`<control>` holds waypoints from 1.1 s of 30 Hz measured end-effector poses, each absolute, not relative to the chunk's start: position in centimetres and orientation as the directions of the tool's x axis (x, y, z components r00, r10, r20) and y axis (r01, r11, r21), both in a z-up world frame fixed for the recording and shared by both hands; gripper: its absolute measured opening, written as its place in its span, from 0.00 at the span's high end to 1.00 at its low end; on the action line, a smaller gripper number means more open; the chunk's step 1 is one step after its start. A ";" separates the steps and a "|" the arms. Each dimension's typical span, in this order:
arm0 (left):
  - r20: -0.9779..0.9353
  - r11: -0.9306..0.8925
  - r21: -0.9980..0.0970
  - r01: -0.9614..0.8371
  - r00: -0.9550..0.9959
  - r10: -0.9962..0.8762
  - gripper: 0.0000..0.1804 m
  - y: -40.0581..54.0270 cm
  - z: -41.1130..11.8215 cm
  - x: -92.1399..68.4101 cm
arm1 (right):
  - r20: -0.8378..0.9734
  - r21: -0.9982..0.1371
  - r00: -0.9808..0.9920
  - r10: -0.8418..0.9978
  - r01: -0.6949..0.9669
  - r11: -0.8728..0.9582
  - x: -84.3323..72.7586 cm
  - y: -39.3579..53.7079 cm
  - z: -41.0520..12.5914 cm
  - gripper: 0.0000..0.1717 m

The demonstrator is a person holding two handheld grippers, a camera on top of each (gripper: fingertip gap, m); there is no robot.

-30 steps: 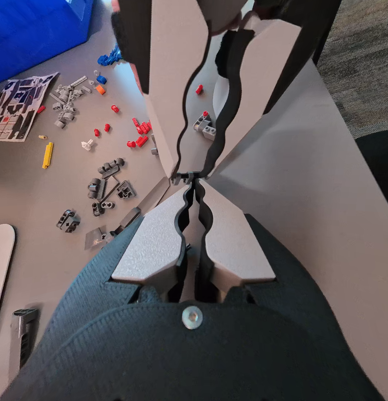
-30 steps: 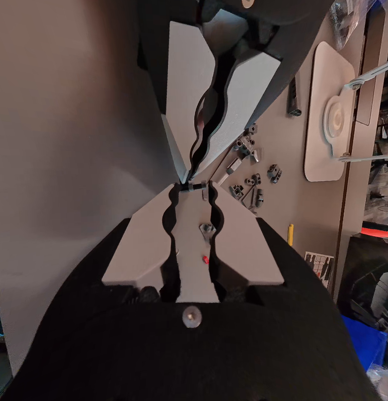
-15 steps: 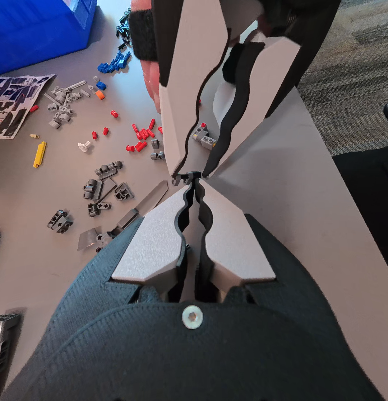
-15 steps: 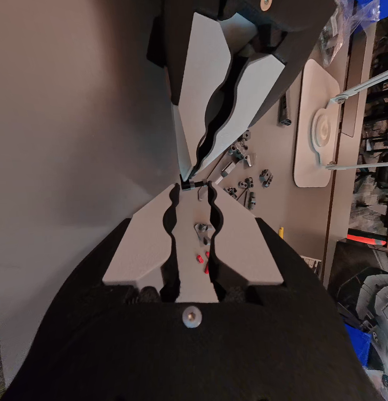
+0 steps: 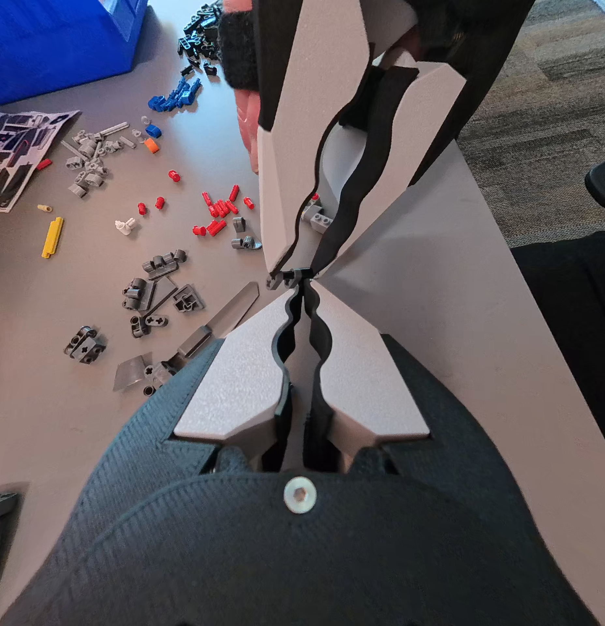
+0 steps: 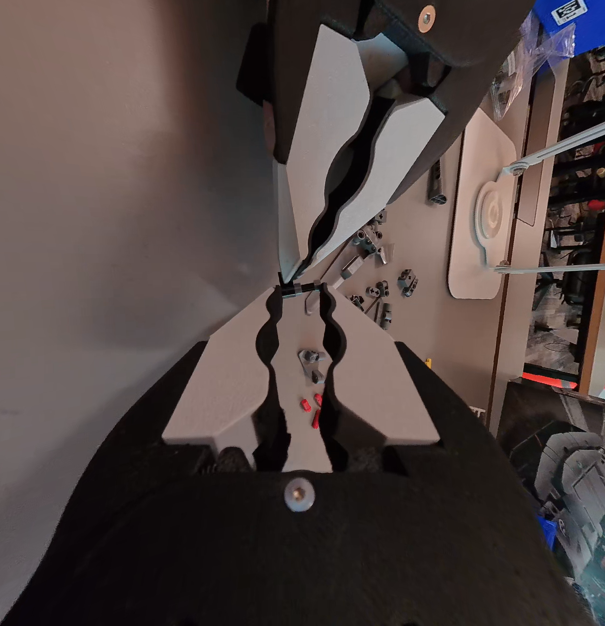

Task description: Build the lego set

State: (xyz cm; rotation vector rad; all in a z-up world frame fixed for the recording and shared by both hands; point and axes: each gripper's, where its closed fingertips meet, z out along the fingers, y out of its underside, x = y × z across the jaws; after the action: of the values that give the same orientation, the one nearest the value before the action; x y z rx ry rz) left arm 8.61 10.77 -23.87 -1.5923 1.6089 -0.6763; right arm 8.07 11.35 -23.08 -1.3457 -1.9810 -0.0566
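Closer together than a second ago, the right gripper's fingers now bracket a black axle carrying two small grey connectors; both pads press its ends, with a narrow gap between them. Against it, the left gripper is fully closed, its tips pinching the same axle near the black end, beside the inner grey connector.

To seat the parts well, I judge the right fingers should squeeze straight along the axle while the left holds steady, so nothing twists out.

Below on the grey table lie a light grey studded brick, red pins, dark grey connectors, a yellow beam and a blue bin.
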 end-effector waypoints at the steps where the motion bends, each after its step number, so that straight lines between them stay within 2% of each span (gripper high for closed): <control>1: -0.150 0.084 -0.805 -0.587 0.066 -0.986 1.00 10.8 -23.9 8.6 | 0.585 -0.349 -0.186 0.789 0.820 0.452 8.0 11.4 -23.1 0.89; 6: -0.193 0.115 -0.781 -0.613 0.063 -0.979 1.00 11.0 -24.3 8.4 | 0.577 -0.371 -0.175 0.798 0.814 0.447 8.0 11.6 -23.4 0.88; 14: -0.471 0.290 -0.704 -0.648 0.120 -0.874 0.95 12.0 -21.5 8.0 | 0.580 -0.518 -0.056 0.813 0.745 0.421 7.7 12.0 -21.2 0.88; 17: -0.461 0.278 -0.731 -0.623 0.152 -0.874 0.90 12.2 -20.4 7.7 | 0.570 -0.552 -0.028 0.821 0.728 0.408 7.9 12.1 -20.8 0.88; 22: -0.471 0.272 -0.757 -0.594 0.207 -0.857 0.87 13.2 -19.1 6.9 | 0.554 -0.600 0.014 0.833 0.700 0.387 8.6 12.3 -20.3 0.88; 27: -0.510 0.314 -0.720 -0.619 0.165 -0.844 0.80 12.8 -20.6 8.1 | 0.520 -0.674 0.046 0.853 0.635 0.377 8.3 11.8 -19.0 0.88; 33: -0.525 0.347 -0.742 -0.573 0.175 -0.833 0.87 12.3 -19.9 8.8 | 0.507 -0.692 0.037 0.861 0.613 0.382 7.8 11.5 -18.7 0.88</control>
State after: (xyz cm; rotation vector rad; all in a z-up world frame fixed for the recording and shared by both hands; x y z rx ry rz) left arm 8.83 12.33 -19.87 -1.3344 1.5074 -0.2953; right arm 7.82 11.47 -18.70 -1.3214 -1.6665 0.3187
